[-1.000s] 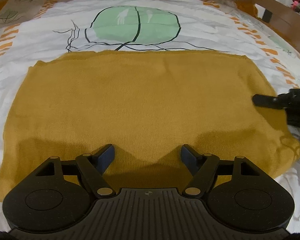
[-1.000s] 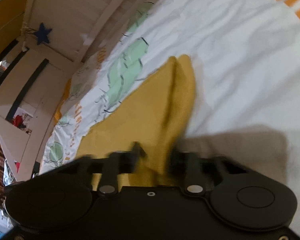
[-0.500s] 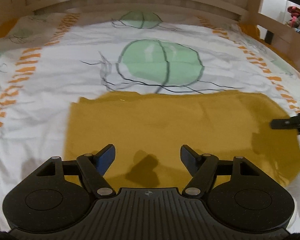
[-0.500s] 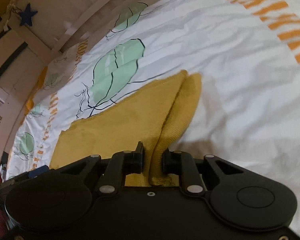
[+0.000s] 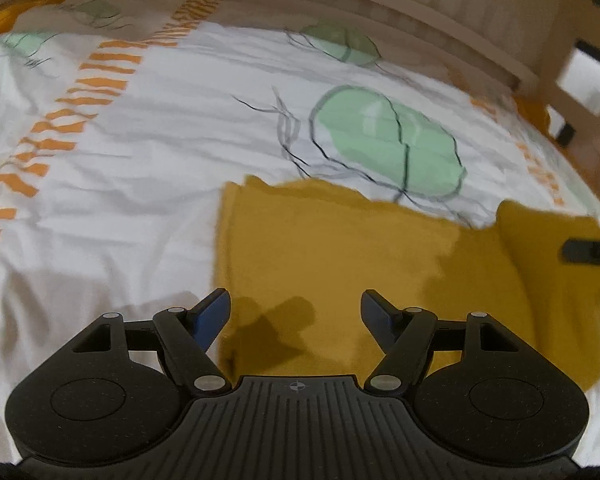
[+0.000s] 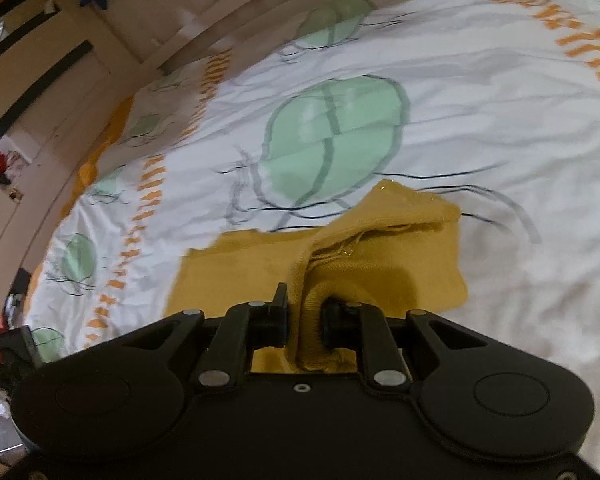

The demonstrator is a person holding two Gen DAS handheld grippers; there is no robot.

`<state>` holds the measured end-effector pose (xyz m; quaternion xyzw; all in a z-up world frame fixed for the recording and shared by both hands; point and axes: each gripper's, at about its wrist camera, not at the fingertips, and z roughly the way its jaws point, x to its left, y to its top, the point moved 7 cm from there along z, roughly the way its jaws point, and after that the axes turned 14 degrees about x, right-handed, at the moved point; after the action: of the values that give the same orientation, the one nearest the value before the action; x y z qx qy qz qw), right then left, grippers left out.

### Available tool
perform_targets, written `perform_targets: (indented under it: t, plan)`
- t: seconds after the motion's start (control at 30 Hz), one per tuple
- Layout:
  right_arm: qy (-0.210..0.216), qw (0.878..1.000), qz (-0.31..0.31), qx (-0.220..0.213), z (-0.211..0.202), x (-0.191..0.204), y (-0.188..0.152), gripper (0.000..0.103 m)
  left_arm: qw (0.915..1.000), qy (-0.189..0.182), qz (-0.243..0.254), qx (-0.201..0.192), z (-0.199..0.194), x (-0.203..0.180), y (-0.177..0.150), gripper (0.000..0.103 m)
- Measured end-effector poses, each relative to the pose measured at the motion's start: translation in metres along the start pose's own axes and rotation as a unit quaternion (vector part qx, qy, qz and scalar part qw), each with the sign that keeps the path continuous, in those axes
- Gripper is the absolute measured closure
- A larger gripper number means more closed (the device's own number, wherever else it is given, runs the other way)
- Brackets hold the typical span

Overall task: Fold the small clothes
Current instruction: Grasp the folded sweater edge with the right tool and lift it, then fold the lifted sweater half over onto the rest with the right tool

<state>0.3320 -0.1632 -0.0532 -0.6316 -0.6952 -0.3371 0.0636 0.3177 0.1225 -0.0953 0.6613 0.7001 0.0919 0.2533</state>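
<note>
Your right gripper (image 6: 303, 314) pinches a raised fold of the mustard-yellow knit garment (image 6: 260, 276), its fingers (image 6: 278, 312) closed tight on the cloth at lower centre of the right wrist view. From that pinch the fold runs up and to the right, lifted off the flat part of the garment lying on the bed (image 6: 500, 120), whose white cover carries green leaf prints and orange dashes.

In the left wrist view, your left gripper (image 5: 296, 312) hangs with its blue-tipped fingers (image 5: 212, 314) spread wide and nothing between them. The garment (image 5: 332, 248) lies just beyond and beneath them, filling the centre and right of the frame; its left edge lines up with the left finger. The right gripper's tip (image 5: 580, 250) shows at the right edge, over the lifted cloth.
</note>
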Motion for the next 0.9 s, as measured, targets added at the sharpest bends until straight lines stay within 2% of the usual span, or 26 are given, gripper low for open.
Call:
perform_targets:
  t: [0.13,0.23,0.47,0.77,0.83,0.87,0.9]
  plan:
    - [0.021,1.000,-0.011,0.007,0.023,0.035,0.006,0.079,0.9987,-0.018,-0.048,-0.009,-0.011,0.024,0.005,0.033]
    - [0.035,0.999,-0.019,0.017,0.041,0.060,0.007,0.079,0.9970,-0.015,-0.076,-0.010,-0.014,0.041,0.007,0.033]
    - [0.058,0.997,-0.027,0.041,0.086,0.101,0.002,0.080,0.9942,-0.012,-0.105,-0.020,-0.021,0.063,0.011,0.033]
    - [0.019,0.996,-0.064,0.061,0.122,0.127,-0.008,0.079,0.9931,-0.013,-0.114,-0.022,-0.022,0.072,0.011,0.033]
    - [0.012,0.995,-0.076,0.067,0.129,0.132,-0.010,0.077,0.9931,-0.012,-0.115,-0.021,-0.022,0.073,0.011,0.033]
    - [0.013,0.994,-0.082,0.071,0.133,0.135,-0.011,0.072,0.9930,-0.011,-0.116,-0.020,-0.021,0.073,0.010,0.033]
    - [0.019,0.993,-0.085,0.073,0.135,0.137,-0.012,0.070,0.9928,-0.010,-0.118,-0.020,-0.021,0.074,0.010,0.033]
